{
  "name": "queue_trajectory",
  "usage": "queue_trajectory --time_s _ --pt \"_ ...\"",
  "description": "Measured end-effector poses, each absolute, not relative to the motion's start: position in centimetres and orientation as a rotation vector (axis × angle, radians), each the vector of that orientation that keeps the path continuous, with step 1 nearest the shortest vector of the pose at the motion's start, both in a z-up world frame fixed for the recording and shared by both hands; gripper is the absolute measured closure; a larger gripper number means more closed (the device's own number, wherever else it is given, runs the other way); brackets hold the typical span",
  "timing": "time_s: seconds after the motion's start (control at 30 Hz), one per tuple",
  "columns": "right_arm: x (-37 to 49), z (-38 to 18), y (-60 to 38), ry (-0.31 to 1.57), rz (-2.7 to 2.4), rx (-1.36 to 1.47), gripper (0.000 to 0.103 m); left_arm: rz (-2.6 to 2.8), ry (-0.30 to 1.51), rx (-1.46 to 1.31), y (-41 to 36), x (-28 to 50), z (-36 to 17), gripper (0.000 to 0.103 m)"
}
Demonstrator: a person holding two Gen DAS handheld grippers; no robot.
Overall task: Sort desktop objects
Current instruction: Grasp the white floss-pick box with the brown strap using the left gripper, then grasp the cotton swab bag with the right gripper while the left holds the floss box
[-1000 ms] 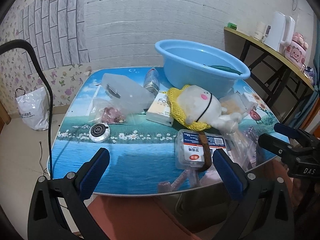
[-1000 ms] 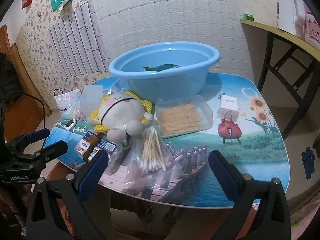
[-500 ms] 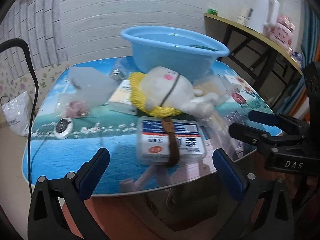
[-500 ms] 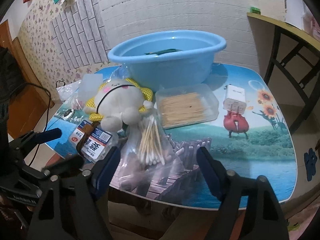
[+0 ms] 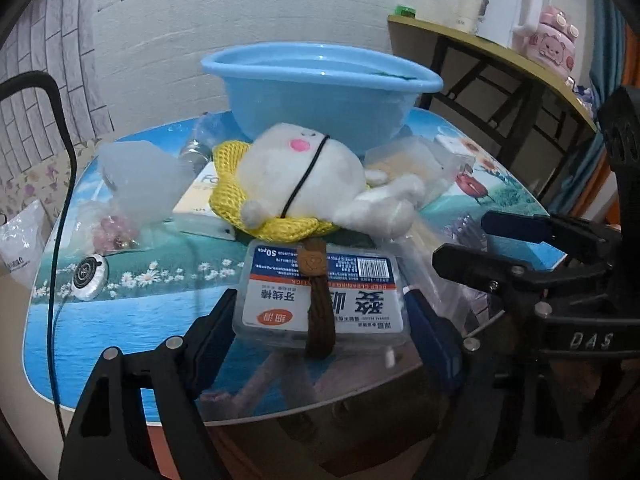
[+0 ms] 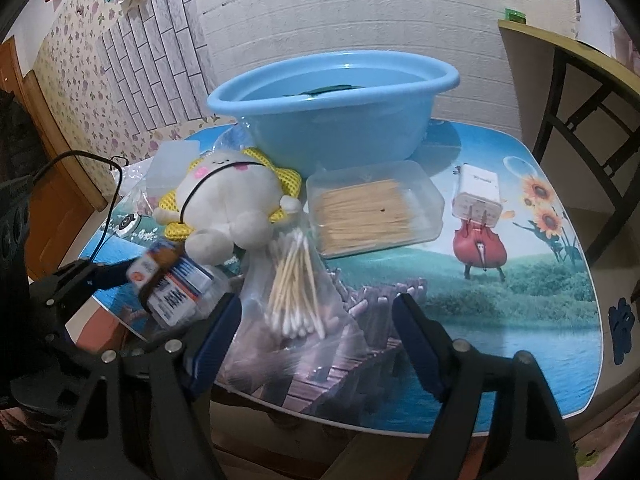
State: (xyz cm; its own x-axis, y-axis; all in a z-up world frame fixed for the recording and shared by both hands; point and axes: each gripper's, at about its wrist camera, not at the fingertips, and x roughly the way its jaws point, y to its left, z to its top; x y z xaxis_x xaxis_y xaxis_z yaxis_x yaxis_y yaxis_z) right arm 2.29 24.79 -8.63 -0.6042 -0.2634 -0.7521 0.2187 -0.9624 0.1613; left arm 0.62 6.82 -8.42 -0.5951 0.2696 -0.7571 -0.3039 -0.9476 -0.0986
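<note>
On the picture-printed worktop [image 6: 520, 320], from the left: the left hand-held gripper [image 5: 320, 322], its jaws just narrowed, has its blue pads against both ends of a clear floss-pick box [image 5: 320, 300] crossed by a brown strap [image 5: 318, 320]; a white plush toy [image 6: 228, 200] on yellow mesh lies behind it; the right hand-held gripper [image 6: 316, 344], part-open and gripping nothing, straddles a bag of cotton swabs [image 6: 296, 280]; a toothpick tray [image 6: 372, 208] sits before the blue basin [image 6: 332, 108], a white charger [image 6: 478, 196] to the right
</note>
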Motion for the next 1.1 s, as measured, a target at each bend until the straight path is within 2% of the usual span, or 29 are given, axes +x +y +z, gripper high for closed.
queue_trajectory --time_s 0.4,0.47,0.5,0.53,0.6,0.73,1.0,1.1 --pt "1.3 -10.0 22.7 0.063 -2.584 1.254 0.026 2.661 0.012 -1.221 2.6 1.7 -7.8 0.022" --pt "1.4 -9.9 22.3 0.096 -2.573 1.23 0.048 2.673 0.006 -1.228 2.3 1.6 -7.7 0.022" --pt "1.4 -9.8 22.1 0.114 -2.565 1.229 0.053 2.679 0.007 -1.23 2.2 1.7 -7.7 0.022" --pt "1.5 -9.6 22.2 0.102 -2.552 1.228 0.064 2.685 0.009 -1.23 2.0 1.7 -7.7 0.022" --pt "1.7 -9.1 22.4 0.087 -2.544 1.21 0.077 2.696 0.014 -1.229 1.9 1.8 -7.6 0.022" --pt "2.9 -7.7 22.7 0.135 -2.546 1.171 0.079 2.709 0.015 -1.235 1.7 1.8 -7.4 0.021" --pt "3.6 -7.3 24.0 0.113 -2.548 1.193 0.079 2.725 -0.002 -1.264 1.1 1.8 -7.6 0.021" --pt "3.6 -7.5 24.2 0.104 -2.548 1.199 0.073 2.724 -0.002 -1.275 0.9 1.9 -7.8 0.021"
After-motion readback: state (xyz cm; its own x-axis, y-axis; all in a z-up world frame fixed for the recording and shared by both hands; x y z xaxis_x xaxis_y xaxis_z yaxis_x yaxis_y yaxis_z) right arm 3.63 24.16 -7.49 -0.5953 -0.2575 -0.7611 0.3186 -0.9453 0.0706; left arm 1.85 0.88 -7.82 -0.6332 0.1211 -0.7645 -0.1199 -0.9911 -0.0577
